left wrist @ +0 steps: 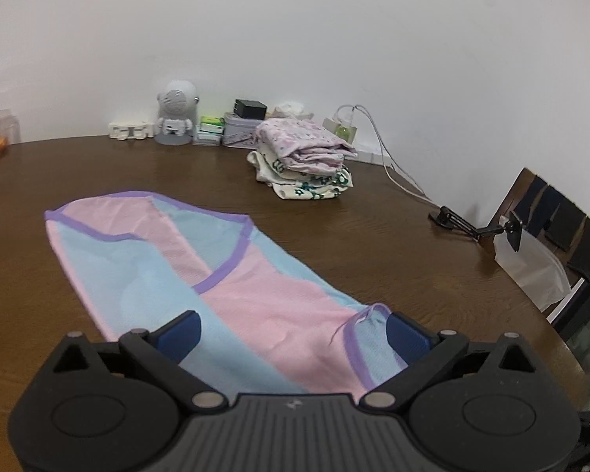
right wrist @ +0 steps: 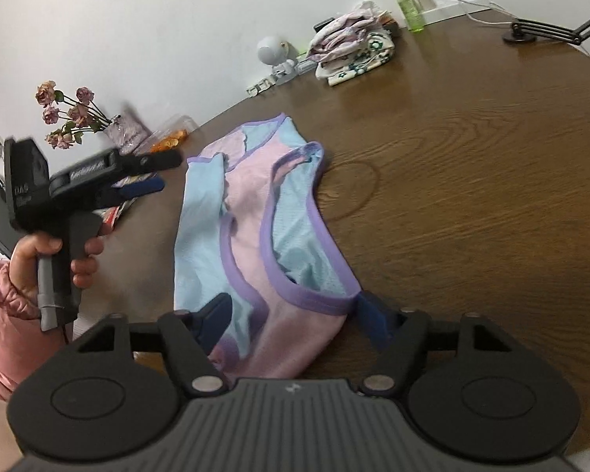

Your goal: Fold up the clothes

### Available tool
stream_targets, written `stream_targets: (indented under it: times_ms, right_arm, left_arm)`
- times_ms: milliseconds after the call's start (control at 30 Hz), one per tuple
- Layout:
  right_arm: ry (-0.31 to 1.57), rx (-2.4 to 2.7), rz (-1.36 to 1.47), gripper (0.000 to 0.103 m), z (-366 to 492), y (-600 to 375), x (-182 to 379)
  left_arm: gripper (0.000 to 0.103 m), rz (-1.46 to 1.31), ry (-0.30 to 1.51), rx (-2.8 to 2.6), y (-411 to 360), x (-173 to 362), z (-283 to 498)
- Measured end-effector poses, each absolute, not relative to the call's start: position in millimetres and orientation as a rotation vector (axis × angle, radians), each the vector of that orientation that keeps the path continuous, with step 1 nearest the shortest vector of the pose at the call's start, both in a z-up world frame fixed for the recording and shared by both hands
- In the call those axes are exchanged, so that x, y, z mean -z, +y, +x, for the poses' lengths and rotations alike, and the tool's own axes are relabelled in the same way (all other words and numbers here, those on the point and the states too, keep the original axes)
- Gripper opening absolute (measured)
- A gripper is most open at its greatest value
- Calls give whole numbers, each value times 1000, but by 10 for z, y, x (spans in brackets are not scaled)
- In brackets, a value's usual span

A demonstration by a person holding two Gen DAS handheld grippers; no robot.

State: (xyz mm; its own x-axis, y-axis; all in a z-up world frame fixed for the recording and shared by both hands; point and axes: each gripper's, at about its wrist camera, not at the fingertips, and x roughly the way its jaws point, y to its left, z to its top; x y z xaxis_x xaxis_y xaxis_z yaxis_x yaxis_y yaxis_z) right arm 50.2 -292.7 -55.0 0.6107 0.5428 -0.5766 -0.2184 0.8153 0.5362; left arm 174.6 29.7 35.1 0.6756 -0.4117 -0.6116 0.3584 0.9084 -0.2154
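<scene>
Pink-and-blue mesh, purple-trimmed: your garment [right wrist: 251,232] lies flat on the brown surface [right wrist: 472,181], its long axis running from the bottom centre of the right wrist view up toward the upper middle. Your right tongs [right wrist: 295,320] stand apart, straddling the near end without pressing it, so that hand is nearer. Your left tongs [right wrist: 159,173], at the left edge of that view, hang clear of the cloth; in their own view they straddle it, apart. Lettering on that tool's black body is too blurred to read.
</scene>
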Motion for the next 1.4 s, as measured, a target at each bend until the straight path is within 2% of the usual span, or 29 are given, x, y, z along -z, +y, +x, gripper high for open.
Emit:
stream_targets:
  times_ms: [33, 100, 167, 233, 300, 367, 500, 567, 600, 667, 700, 967, 1033, 1133, 1400]
  right_arm:
    - [802, -455, 452, 66, 516, -2920, 557]
    - [806, -445, 480, 46, 525, -2946, 589]
    - [809, -437, 510, 33, 528, -2982, 626]
    - [808, -431, 539, 28, 518, -3022, 665]
    - [807, -437, 538, 15, 512, -3013, 696]
    - [807, -462, 523, 10, 517, -2971, 713]
    - [772, -510, 446, 9, 491, -2873, 678]
    - [753, -528, 417, 9, 494, -2853, 654]
    - [745, -536, 407, 9, 501, -2852, 643]
    - [733, -557, 389, 9, 513, -2843, 629]
    - [728, -568, 380, 9, 517, -2839, 623]
    - [708, -636, 330, 9, 548, -2829, 600]
    - [706, -648, 321, 9, 555, -2825, 599]
    - [702, -659, 314, 9, 559, -2828, 604]
    - [696, -659, 297, 9, 534, -2822, 575]
  left_arm:
    - [95, -71, 722, 432, 240, -358, 1801]
    - [90, -63, 779, 431, 83, -359, 1959]
    - [85, -64, 843, 438, -102, -344, 2125]
    - [85, -57, 903, 444, -301, -326, 2276]
    - [84, -15, 938, 409, -522, -302, 2419]
    - [84, 38, 956, 339, -677, -277, 2580]
    - [80, 58, 972, 173, -750, -221, 3006]
    - [61, 49, 1000, 114, -749, -180, 3234]
    - [55, 46, 1017, 89, -749, -156, 3340]
    - [33, 45, 1053, 50, -752, -89, 3538]
    - [29, 43, 1073, 39, -755, -46, 3614]
    - [32, 86, 1094, -37, -909, 37, 3780]
    - [28, 95, 1086, -47, -935, 42, 3789]
    - [1, 93, 1078, -39, -953, 52, 3779]
    - [0, -12, 1042, -3, -748, 39, 3705]
